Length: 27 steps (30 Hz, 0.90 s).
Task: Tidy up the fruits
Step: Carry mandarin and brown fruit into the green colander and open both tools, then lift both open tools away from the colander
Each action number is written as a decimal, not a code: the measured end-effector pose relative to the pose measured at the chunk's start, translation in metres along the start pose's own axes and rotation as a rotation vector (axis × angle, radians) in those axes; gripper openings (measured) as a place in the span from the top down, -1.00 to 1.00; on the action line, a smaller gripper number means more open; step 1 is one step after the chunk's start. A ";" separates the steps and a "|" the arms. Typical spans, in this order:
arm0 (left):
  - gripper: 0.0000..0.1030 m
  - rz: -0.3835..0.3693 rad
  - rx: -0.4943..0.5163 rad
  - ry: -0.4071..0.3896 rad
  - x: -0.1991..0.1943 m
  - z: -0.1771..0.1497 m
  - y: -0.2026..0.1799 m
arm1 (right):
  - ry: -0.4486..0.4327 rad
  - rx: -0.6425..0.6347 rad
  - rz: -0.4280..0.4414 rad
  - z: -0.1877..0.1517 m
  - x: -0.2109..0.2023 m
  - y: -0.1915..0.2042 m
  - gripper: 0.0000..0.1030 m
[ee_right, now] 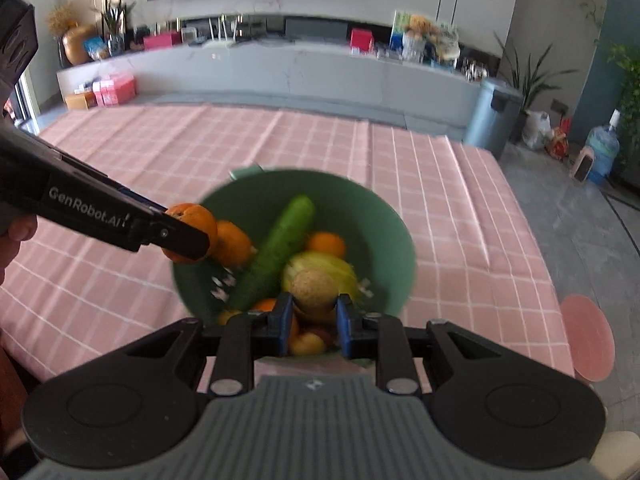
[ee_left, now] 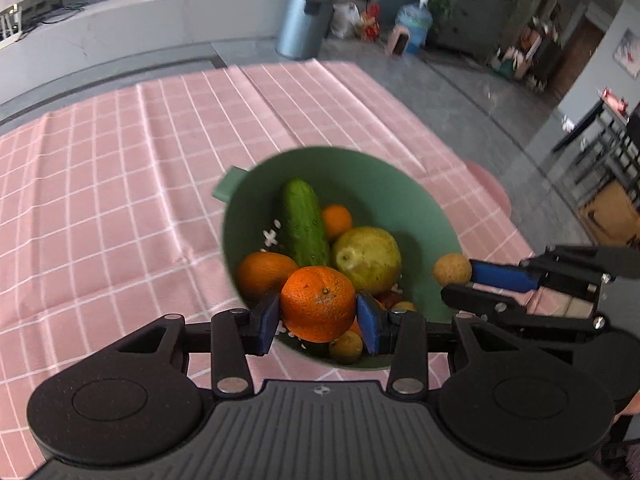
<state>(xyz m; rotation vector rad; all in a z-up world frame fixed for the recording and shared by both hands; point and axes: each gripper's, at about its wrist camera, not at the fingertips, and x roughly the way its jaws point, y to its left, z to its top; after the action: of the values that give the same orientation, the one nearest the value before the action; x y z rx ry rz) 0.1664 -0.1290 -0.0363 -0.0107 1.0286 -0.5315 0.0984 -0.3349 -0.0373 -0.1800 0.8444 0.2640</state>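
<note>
A green bowl (ee_left: 400,184) on the pink checked tablecloth holds a cucumber (ee_left: 302,228), a yellow-green pear (ee_left: 368,260), several oranges and small fruits. My left gripper (ee_left: 318,316) is shut on an orange (ee_left: 318,302) above the bowl's near-left side. My right gripper (ee_right: 314,320) is shut on a small tan round fruit (ee_right: 314,290) above the bowl's near edge. The right gripper also shows in the left wrist view (ee_left: 460,276) with the tan fruit (ee_left: 452,270). The left gripper shows in the right wrist view (ee_right: 188,236) with its orange (ee_right: 192,216). The bowl (ee_right: 380,216) and cucumber (ee_right: 276,252) show there too.
A pink round stool (ee_right: 588,344) stands by the table's right edge. The tablecloth (ee_left: 120,160) spreads wide to the left and far side. A grey bin (ee_left: 304,20) and a water bottle (ee_left: 414,20) stand on the floor beyond.
</note>
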 end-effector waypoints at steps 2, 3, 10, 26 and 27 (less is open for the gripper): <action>0.09 0.005 0.011 0.019 0.010 0.001 -0.004 | 0.028 0.001 0.016 0.001 0.006 -0.009 0.63; 0.09 0.007 0.017 0.024 0.012 0.001 -0.007 | 0.039 0.001 0.027 0.000 0.009 -0.011 0.63; 0.09 0.012 0.034 0.062 0.031 0.003 -0.010 | 0.106 -0.013 0.074 0.007 0.029 -0.016 0.63; -0.14 0.009 0.044 0.053 0.027 0.001 -0.011 | 0.145 -0.019 0.094 0.009 0.044 -0.011 0.59; -0.14 0.006 0.038 0.049 0.024 0.001 -0.010 | 0.142 -0.018 0.095 0.009 0.043 -0.011 0.58</action>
<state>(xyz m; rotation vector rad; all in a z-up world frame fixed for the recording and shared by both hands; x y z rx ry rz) 0.1724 -0.1484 -0.0533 0.0394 1.0658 -0.5486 0.1349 -0.3364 -0.0634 -0.1773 0.9930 0.3514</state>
